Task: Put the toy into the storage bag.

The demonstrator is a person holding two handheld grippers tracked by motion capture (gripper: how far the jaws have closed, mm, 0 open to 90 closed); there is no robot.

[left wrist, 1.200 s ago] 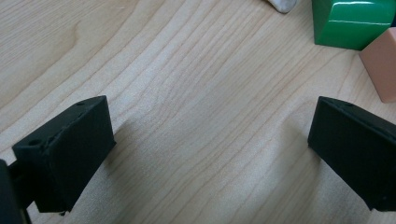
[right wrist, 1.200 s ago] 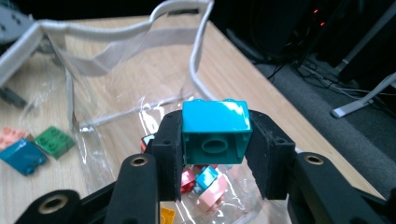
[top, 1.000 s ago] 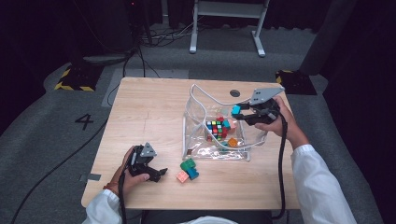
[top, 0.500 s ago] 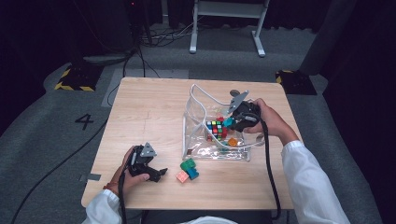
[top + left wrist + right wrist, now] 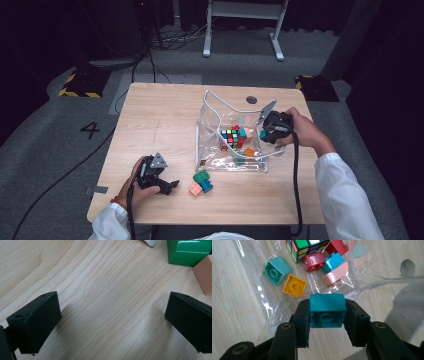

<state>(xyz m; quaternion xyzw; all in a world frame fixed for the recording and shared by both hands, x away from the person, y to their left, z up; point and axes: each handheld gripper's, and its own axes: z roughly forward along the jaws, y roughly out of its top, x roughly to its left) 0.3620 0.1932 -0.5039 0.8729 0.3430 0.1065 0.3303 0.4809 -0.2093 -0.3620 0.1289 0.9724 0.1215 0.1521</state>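
The right tool (image 5: 327,322) grips a teal brick (image 5: 327,310) between its jaws, holding it over the clear bag (image 5: 210,131) for dropping among the toys below it

The left tool (image 5: 110,322) rests wide open on the counter (image 5: 100,277), with a green brick (image 5: 187,252) just ahead of it, ready to pick

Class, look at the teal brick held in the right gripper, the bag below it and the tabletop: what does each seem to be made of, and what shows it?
Teal brick: likely moulded plastic, smooth with a slight sheen and crisp edges.
Bag: thin clear plastic film, probably; creased, glaring, contents visible through it.
Tabletop: pale wood or wood-look laminate, matt, with visible grain lines.
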